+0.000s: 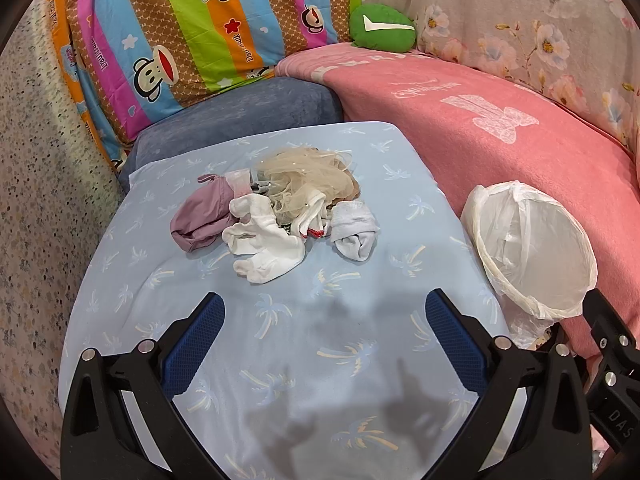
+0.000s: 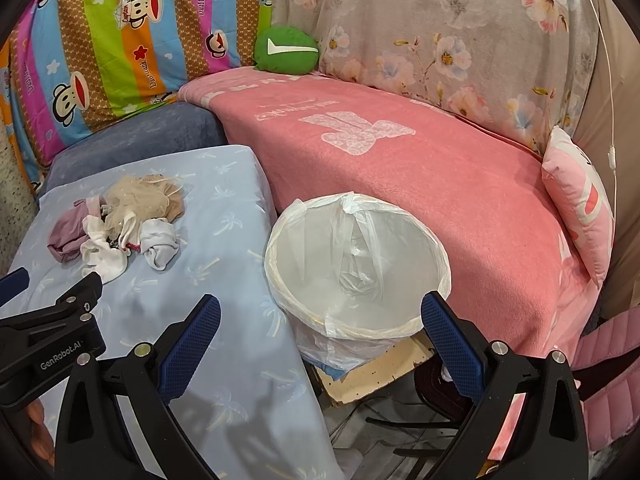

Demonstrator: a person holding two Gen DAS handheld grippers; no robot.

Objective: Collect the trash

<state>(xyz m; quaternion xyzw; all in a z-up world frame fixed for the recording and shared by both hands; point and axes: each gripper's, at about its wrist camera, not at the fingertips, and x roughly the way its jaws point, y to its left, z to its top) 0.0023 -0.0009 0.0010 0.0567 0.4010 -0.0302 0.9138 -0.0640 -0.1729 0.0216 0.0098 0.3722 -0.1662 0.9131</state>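
A pile of clothes lies on the light blue sheet [image 1: 304, 360]: white socks [image 1: 268, 246], a mauve garment [image 1: 204, 216], a cream net bundle [image 1: 308, 180] and a folded white sock [image 1: 356, 232]. The pile also shows in the right wrist view [image 2: 120, 220]. A white bin lined with a clear bag [image 1: 532, 248] stands to the right of the sheet, also in the right wrist view [image 2: 356, 264]; it looks empty. My left gripper [image 1: 324, 332] is open, above the sheet short of the pile. My right gripper [image 2: 320, 332] is open, near the bin's front rim.
A pink blanket [image 2: 420, 168] covers the sofa seat behind the bin. A striped monkey-print quilt [image 1: 180, 40], a green cushion [image 2: 286, 51] and a floral cover [image 2: 460, 40] line the back. A pink pillow [image 2: 580, 200] is at far right. A board [image 2: 376, 376] lies under the bin.
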